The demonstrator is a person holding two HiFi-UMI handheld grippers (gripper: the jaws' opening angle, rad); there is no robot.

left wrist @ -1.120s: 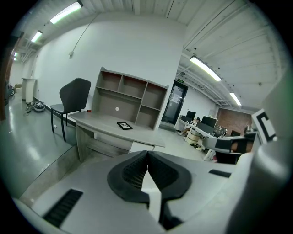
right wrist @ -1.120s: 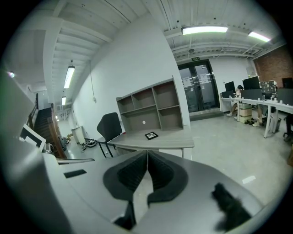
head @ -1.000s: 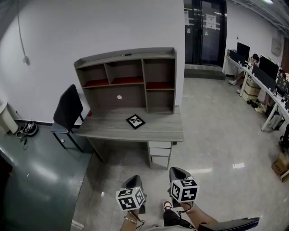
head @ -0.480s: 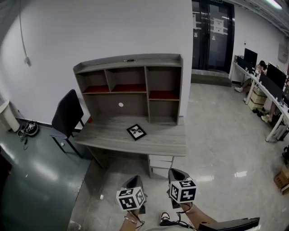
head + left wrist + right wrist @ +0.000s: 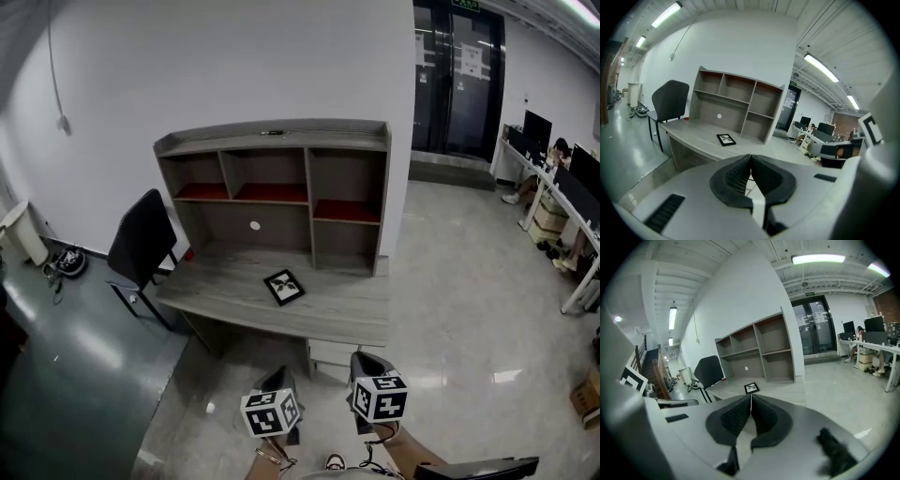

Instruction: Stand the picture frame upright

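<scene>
Pic frame (image 5: 284, 287): small, black border, white mat w/ dark print. Lies flat, face up, turned askew on desk (image 5: 352, 314). Well apart from both: dead ahead of right gripper (image 5: 751, 398), ahead & slightly left of left gripper (image 5: 751, 159).

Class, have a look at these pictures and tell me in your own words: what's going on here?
A person holds a gripper in each hand and faces a grey desk across a stretch of floor. The left gripper and the right gripper are both shut, with nothing between their jaws. The picture frame lies flat on the desk top in front of the shelf unit, and a black chair stands beside the desk. Neither gripper is near the frame, so standing it upright has not begun.
</scene>
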